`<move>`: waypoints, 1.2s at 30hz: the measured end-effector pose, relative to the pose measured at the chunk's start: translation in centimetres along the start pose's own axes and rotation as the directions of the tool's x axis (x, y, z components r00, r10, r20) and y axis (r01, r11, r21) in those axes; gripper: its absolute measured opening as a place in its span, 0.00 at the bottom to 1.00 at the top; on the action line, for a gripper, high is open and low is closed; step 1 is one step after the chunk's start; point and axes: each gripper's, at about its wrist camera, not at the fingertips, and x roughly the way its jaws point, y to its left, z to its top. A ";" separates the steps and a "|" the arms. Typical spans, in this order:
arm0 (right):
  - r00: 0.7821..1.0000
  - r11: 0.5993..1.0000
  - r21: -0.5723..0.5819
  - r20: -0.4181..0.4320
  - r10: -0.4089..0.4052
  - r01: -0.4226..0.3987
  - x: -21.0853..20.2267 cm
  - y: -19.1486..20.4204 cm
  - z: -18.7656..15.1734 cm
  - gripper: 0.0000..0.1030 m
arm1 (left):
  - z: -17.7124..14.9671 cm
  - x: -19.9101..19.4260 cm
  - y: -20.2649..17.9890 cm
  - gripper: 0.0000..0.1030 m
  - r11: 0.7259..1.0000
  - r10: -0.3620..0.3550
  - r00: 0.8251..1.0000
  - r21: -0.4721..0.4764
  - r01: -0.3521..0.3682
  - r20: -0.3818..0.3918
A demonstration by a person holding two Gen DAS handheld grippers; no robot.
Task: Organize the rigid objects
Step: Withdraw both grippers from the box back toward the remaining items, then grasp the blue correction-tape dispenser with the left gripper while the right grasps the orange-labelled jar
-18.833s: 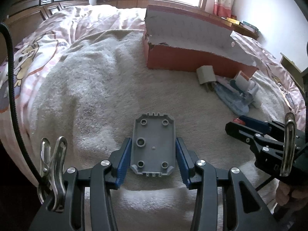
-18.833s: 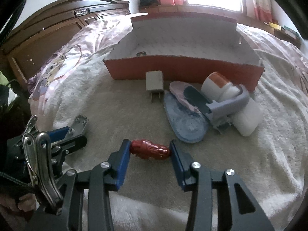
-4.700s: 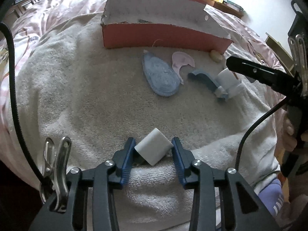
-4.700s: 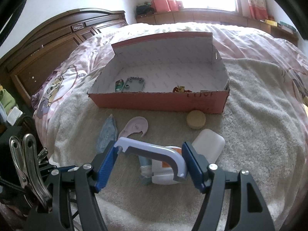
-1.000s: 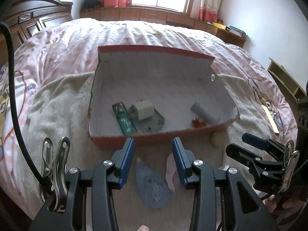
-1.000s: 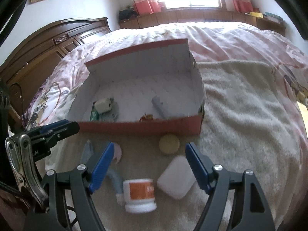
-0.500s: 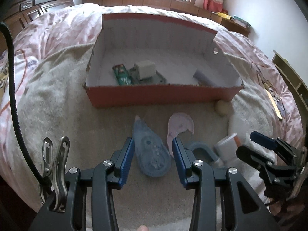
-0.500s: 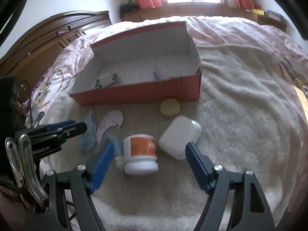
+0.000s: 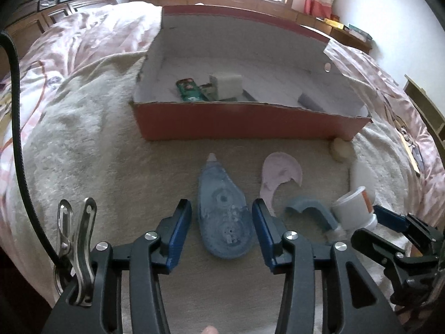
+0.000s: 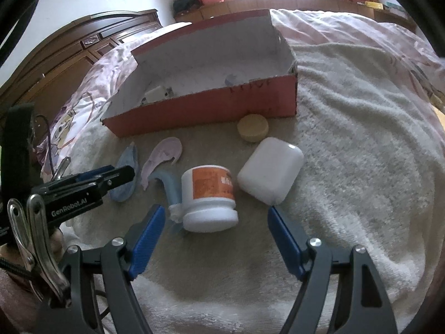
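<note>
My left gripper (image 9: 221,228) is open, its blue pads on either side of a blue teardrop-shaped correction tape dispenser (image 9: 222,211) lying on the cream blanket. My right gripper (image 10: 215,236) is open wide, just short of a white jar with an orange label (image 10: 208,197) lying on its side. A white rounded case (image 10: 271,169), a yellow puck (image 10: 252,131), a pink curved piece (image 10: 164,157) and a grey-blue curved piece (image 10: 168,185) lie nearby. The red cardboard box (image 9: 244,123) behind holds a white charger (image 9: 225,85), a green packet (image 9: 189,89) and a grey piece.
The blanket (image 10: 361,139) covers a bed with pink bedding. A dark wooden headboard (image 10: 83,44) stands at the left. The left gripper shows in the right wrist view (image 10: 89,183), the right gripper in the left wrist view (image 9: 395,236). A windowsill runs behind the box.
Both grippers have come down and forward from above the box. The left now straddles the tape dispenser; the right has closed in on the white jar. Both stay open.
</note>
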 end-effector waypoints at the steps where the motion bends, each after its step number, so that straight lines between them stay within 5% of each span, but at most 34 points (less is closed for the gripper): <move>1: 1.000 1.000 -0.001 -0.003 0.003 -0.003 0.1 0.0 0.0 0.77 | -0.1 0.1 0.1 0.45 1.000 0.002 1.000 -0.003 -0.002 0.001; 5: 1.000 1.000 0.007 -0.015 0.007 -0.007 0.7 -0.1 -0.2 0.77 | -0.3 0.6 0.6 0.46 1.000 -0.006 1.000 -0.028 0.005 -0.016; 11: 1.000 1.000 0.002 -0.011 -0.004 0.004 1.0 -0.2 -0.5 0.77 | -1.0 0.9 -1.0 0.46 0.994 0.077 0.997 0.076 -0.078 0.024; 23: 0.999 0.999 0.039 0.017 0.029 -0.029 1.0 -0.8 -0.8 0.80 | -0.9 -0.5 -0.3 0.45 0.997 0.068 0.997 0.035 -0.070 0.041; 36: 0.998 0.998 0.021 0.028 0.050 -0.050 1.3 -0.4 -0.8 0.89 | -1.8 -1.5 -0.8 0.45 0.991 0.076 0.995 0.109 -0.082 0.060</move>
